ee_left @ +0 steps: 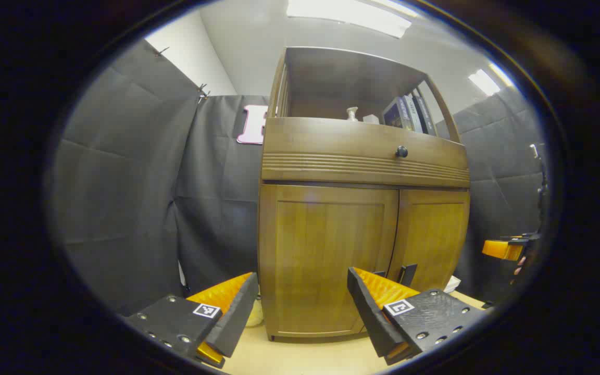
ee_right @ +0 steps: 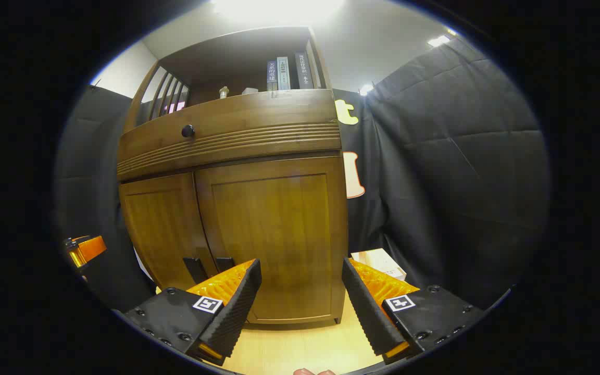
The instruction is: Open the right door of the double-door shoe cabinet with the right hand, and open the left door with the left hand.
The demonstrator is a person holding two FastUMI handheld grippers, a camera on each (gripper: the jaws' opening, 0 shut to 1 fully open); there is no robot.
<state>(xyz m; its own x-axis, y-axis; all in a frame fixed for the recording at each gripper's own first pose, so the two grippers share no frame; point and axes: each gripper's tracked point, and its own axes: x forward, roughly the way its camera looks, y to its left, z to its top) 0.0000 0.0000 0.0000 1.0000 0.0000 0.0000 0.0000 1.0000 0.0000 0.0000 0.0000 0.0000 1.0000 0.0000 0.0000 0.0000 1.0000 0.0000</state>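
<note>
The wooden shoe cabinet stands ahead with both doors closed. In the left gripper view its left door [ee_left: 326, 255] fills the middle and the right door [ee_left: 433, 234] lies beyond. Two dark handles [ee_left: 408, 273] sit low at the centre seam. My left gripper [ee_left: 302, 307] is open, a short way in front of the left door and touching nothing. In the right gripper view the right door [ee_right: 274, 229] faces me, with the left door [ee_right: 162, 229] and the handles [ee_right: 224, 263] to its left. My right gripper [ee_right: 300, 302] is open and holds nothing.
A drawer with a round knob [ee_left: 401, 151] runs above the doors, and books [ee_right: 284, 73] stand on the open shelf. A pale box [ee_right: 383, 263] lies on the light floor by the cabinet's right side. Black cloth walls close in on both sides.
</note>
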